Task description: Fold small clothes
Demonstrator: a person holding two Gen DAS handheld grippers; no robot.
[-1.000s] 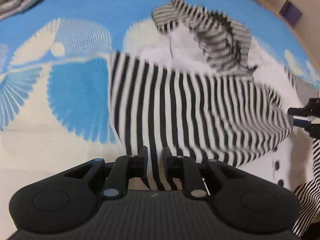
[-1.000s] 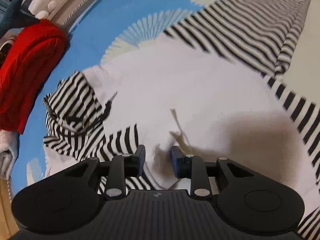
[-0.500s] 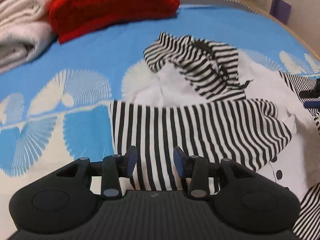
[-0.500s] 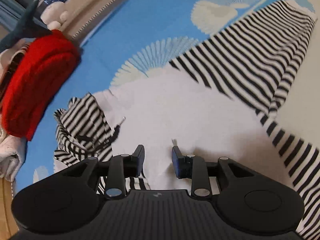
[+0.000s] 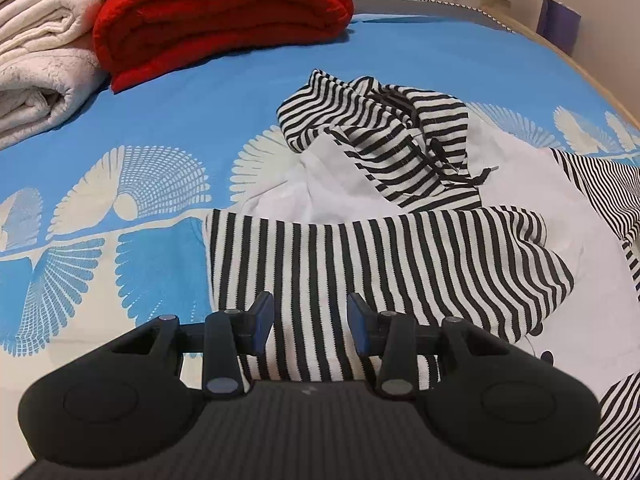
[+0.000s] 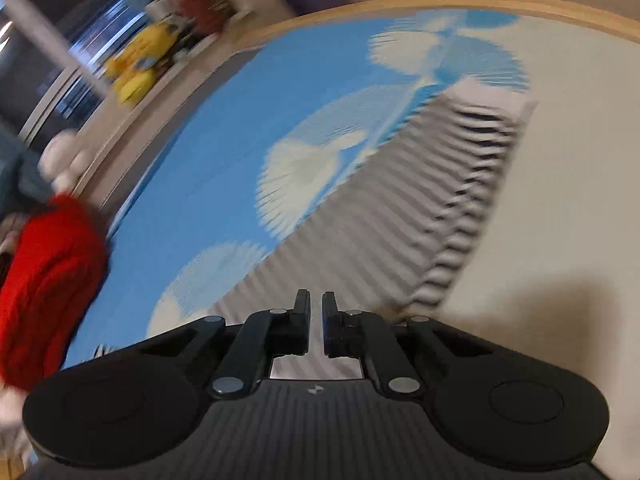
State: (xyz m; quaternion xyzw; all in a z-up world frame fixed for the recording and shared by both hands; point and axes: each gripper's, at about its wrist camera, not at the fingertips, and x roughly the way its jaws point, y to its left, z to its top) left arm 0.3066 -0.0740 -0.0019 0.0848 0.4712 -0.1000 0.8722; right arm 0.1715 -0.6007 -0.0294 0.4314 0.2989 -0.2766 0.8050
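A small white hoodie (image 5: pixel 360 188) with a black-and-white striped hood (image 5: pixel 380 128) lies on the blue patterned bed cover (image 5: pixel 180 104). One striped sleeve (image 5: pixel 380 264) is folded across the white body. My left gripper (image 5: pixel 310 320) is open and empty, just above the near end of that sleeve. In the blurred right wrist view, my right gripper (image 6: pixel 316 316) has its jaws nearly closed with nothing seen between them, over the other striped sleeve (image 6: pixel 420 208), which lies stretched out on the cover.
A folded red blanket (image 5: pixel 220 12) and a cream towel (image 5: pixel 40 72) lie at the far left of the bed. The red blanket also shows in the right wrist view (image 6: pixel 44 288). The wooden bed edge (image 6: pixel 440 4) runs along the far side.
My left gripper let go of the striped sleeve, opened and drew back. My right gripper swung from the white body towards the other sleeve and narrowed its jaws.
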